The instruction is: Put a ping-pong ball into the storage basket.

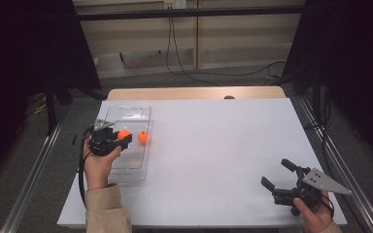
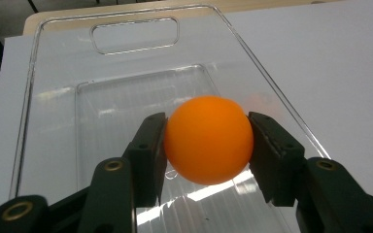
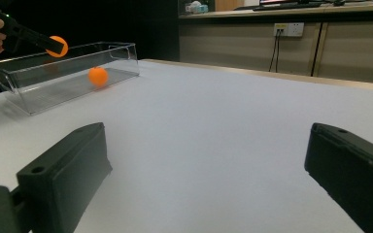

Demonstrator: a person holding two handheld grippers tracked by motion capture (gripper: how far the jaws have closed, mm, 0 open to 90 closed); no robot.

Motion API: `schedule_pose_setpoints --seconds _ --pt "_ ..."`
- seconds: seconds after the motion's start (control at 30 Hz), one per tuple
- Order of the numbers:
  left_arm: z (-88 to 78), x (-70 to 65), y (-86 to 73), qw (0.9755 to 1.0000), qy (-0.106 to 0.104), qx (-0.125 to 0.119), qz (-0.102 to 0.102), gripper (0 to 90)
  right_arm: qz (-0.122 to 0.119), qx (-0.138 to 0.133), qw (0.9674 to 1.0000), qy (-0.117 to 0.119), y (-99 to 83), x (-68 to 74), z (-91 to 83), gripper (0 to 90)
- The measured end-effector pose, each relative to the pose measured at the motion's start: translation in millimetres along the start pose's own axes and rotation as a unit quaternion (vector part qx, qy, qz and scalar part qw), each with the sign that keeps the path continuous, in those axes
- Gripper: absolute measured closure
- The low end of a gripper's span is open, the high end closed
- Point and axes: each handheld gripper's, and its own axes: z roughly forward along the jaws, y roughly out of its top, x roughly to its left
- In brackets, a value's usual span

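The left gripper (image 1: 118, 137), jaws clamped on an orange ball (image 2: 208, 139), hangs over the clear tray (image 2: 53, 121), where a second ball (image 1: 143, 137) lies; the next move, I judge, is parting them, while the right gripper (image 1: 278, 174) waits, jaws apart, above the surface (image 1: 213, 145).

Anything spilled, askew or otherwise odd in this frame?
Nothing stands out. The left gripper holds an orange ball squarely over the clear tray. A second orange ball rests at the tray's right wall. The right gripper waits open over the bare white sheet.
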Motion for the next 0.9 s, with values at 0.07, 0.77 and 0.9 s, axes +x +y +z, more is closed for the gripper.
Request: schedule_pose_setpoints --seconds 0.07,0.77,0.9 --pt "0.9 0.0 -0.5 1.0 0.001 0.003 0.003 50.9 -0.002 0.0 1.0 0.001 0.0 -0.2 -0.1 1.7" --pt "4.7 0.5 -3.4 0.9998 0.009 0.019 0.005 50.6 -0.002 0.0 1.0 0.0 0.1 -0.3 -0.3 1.7" --pt "5.5 1.3 -4.3 0.9997 0.011 0.022 0.003 50.5 -0.002 0.0 1.0 0.0 0.1 -0.1 -0.2 1.7"
